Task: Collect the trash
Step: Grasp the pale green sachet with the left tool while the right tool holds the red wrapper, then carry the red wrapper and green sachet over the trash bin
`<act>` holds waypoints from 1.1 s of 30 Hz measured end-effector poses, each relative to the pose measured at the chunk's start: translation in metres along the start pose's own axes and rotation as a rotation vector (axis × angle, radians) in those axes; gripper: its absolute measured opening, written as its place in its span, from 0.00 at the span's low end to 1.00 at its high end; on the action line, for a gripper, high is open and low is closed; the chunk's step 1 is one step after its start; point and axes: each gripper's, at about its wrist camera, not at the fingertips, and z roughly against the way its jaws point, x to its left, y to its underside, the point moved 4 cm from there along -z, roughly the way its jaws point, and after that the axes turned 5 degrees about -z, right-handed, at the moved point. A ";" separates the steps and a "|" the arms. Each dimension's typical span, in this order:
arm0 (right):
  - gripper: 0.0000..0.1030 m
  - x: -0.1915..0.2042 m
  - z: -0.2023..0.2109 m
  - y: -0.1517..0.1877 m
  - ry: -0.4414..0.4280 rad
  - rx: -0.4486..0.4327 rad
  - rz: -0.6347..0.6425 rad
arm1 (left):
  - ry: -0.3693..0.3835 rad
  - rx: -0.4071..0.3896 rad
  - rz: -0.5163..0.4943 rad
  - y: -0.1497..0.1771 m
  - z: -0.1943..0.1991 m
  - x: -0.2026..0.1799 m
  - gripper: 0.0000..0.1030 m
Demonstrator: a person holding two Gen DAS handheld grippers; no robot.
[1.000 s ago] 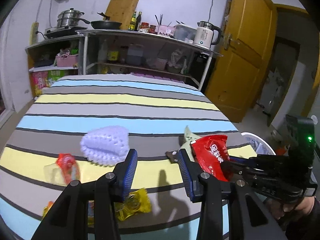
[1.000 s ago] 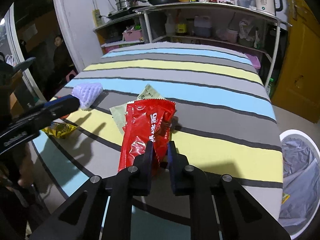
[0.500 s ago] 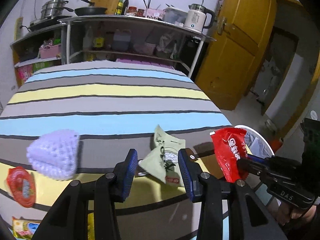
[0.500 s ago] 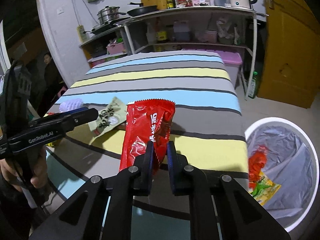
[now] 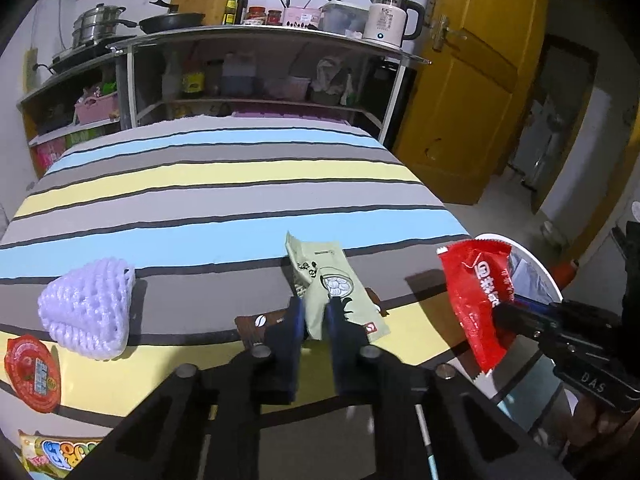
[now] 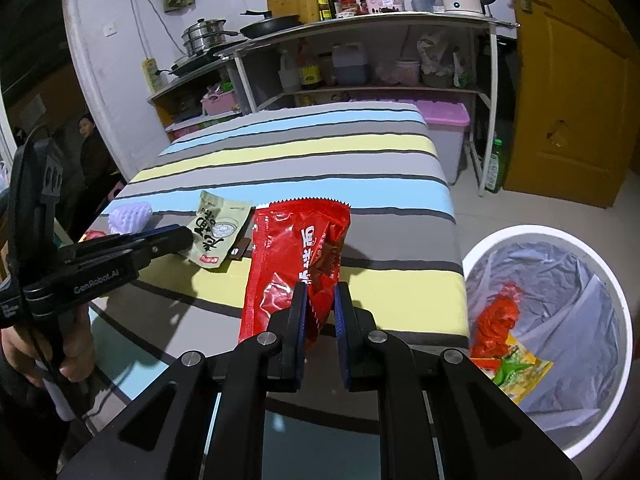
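A pale green snack packet (image 5: pixel 324 276) lies near the right end of the striped table (image 5: pixel 200 208). My left gripper (image 5: pixel 316 312) is over its near end; its jaws are closing, and the packet's lower part is pinched between the blue pads. In the right wrist view the same green packet (image 6: pixel 218 228) sits at the left gripper's tip (image 6: pixel 176 236). My right gripper (image 6: pixel 320 296) is shut on a red wrapper (image 6: pixel 296 248), held off the table near its right edge. The lined white bin (image 6: pixel 600 264) stands on the floor to the right with red and yellow trash inside.
A purple foam net (image 5: pixel 88 304), a round red lid (image 5: pixel 32 368) and a yellow packet (image 5: pixel 60 452) lie at the table's left. A small brown sachet (image 5: pixel 260 320) sits beside the green packet. Kitchen shelves stand behind the table, with a yellow door at the right.
My left gripper slid right, from beside the foam net to the green packet, and its jaws came together on it. My right gripper carried the red wrapper rightward, bringing the bin into view.
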 end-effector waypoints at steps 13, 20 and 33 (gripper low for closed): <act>0.13 -0.003 0.032 0.004 0.031 -0.039 -0.007 | 0.014 -0.069 -0.021 0.001 0.038 -0.013 0.05; 0.13 -0.006 0.054 0.005 0.057 -0.077 -0.020 | 0.041 -0.107 -0.035 0.001 0.060 -0.028 0.05; 0.13 -0.022 0.097 0.008 0.113 -0.143 -0.040 | 0.111 -0.158 -0.092 -0.007 0.084 -0.076 0.05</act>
